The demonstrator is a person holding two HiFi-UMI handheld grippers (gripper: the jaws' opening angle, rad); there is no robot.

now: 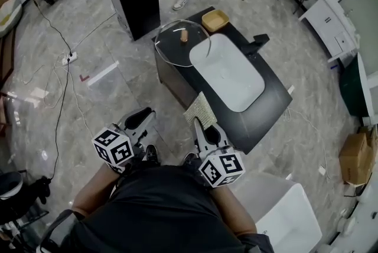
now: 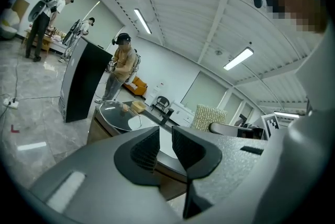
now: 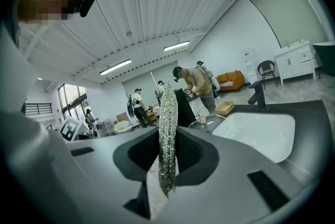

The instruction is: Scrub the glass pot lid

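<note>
Head view — glass pot lid (image 1: 179,45) well beyond right fingers (image 1: 199,130), scrubber (image 1: 201,110) clamped

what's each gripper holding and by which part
The right gripper clamps the glittery scrub pad by its near end, most of it sticking out. The left gripper holds nothing.

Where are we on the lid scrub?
Done: right gripper is shut on the pad. In hand: only that; left gripper is open, empty. Left: all scrubbing; the lid lies untouched at the sink's far end, both grippers well short of it.
</note>
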